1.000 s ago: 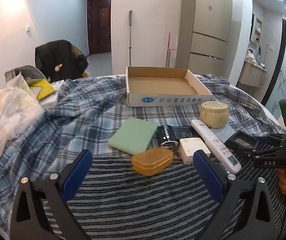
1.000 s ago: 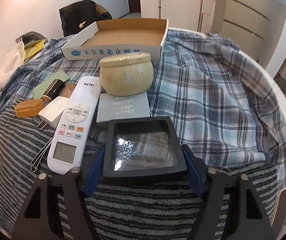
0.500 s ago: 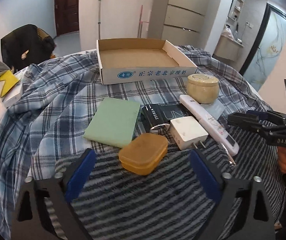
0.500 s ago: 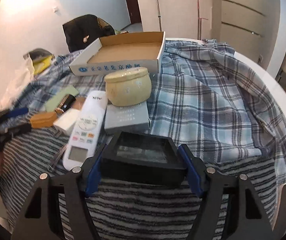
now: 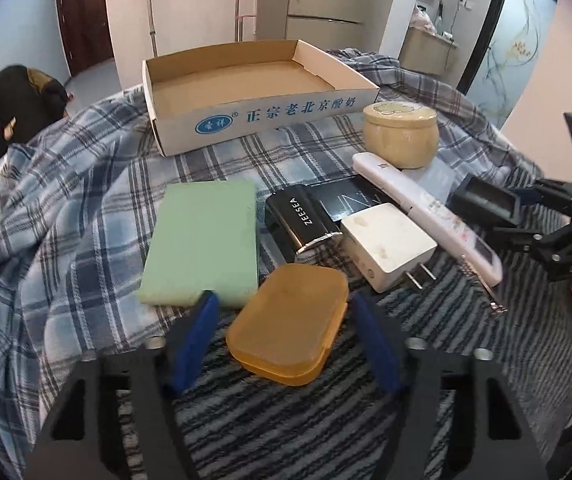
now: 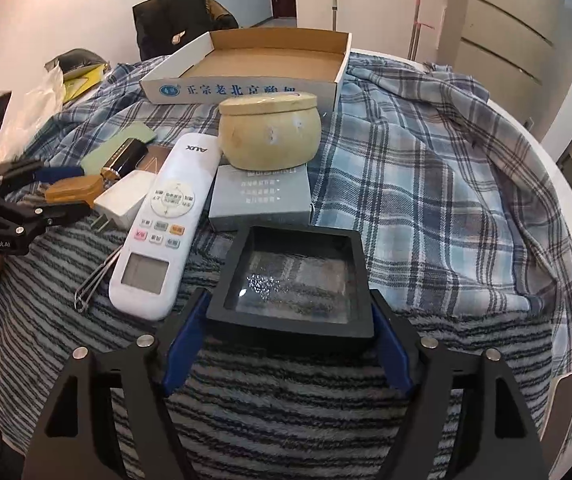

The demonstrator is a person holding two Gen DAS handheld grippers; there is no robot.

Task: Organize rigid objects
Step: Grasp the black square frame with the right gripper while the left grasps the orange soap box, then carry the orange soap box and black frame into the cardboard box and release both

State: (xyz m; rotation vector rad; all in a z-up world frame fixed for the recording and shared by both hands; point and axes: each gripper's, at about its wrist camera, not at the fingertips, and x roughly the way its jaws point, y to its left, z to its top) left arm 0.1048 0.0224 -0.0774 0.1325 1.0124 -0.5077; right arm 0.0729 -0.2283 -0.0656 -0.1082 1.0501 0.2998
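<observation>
My right gripper [image 6: 288, 322] is shut on a black square case with a clear lid [image 6: 294, 280], held just above the striped cloth; it also shows in the left wrist view [image 5: 486, 200]. My left gripper [image 5: 283, 324] is open, its jaws either side of an orange plastic box [image 5: 290, 322] without touching it. An empty cardboard box [image 5: 245, 92] stands at the back, also in the right wrist view [image 6: 261, 64]. Between lie a green pad [image 5: 205, 240], a black ZEESEA case [image 5: 302, 220], a white charger [image 5: 386, 244], a white remote [image 6: 165, 220] and a cream jar [image 6: 269, 132].
A grey flat box [image 6: 261, 196] lies under the jar's front. A thin metal clip [image 6: 93, 280] lies left of the remote. Plaid cloth [image 6: 426, 160] covers the round table's right side. A plastic bag and yellow items [image 6: 77, 80] sit at the far left.
My left gripper has moved forward and down until its jaws flank the orange box, and they have narrowed. My right gripper has lifted the black case slightly and holds it.
</observation>
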